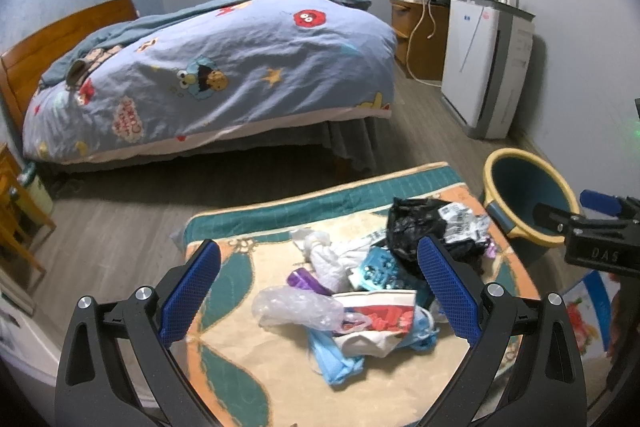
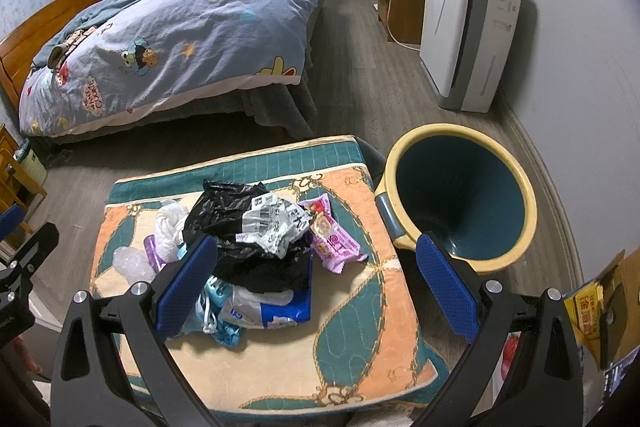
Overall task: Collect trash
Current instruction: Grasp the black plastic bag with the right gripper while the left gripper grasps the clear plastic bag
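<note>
1. The left gripper [image 1: 320, 291] hangs over the near edge of the cushion [image 1: 248, 379], fingers spread wide and holding nothing; the right gripper [image 2: 316, 283] hangs likewise, wide apart and empty.
2. Directly beyond them the trash pile [image 2: 244, 247] lies heaped on the cushion: a blue face mask [image 1: 336, 359], a clear plastic bag [image 1: 292, 307], a red-and-white wrapper [image 1: 380, 311], a black bag [image 2: 236, 227] with a crumpled label [image 2: 272, 223] on it, and a pink wrapper [image 2: 332, 235] just beside it.
3. The bin [image 2: 516, 187] stands on the floor, touching or just beside the cushion's right edge, mouth open and seemingly empty.
4. Judging by position, the sensible step is one piece per grasp: the right gripper should probably take the pink wrapper, nearest the bin and lying apart, closing across its narrow width.
5. Thin film slips easily, so pinching a bunched fold low against the cushion seems safer.
6. Farther off are the bed [image 1: 208, 75] and a white appliance [image 2: 464, 35].
</note>
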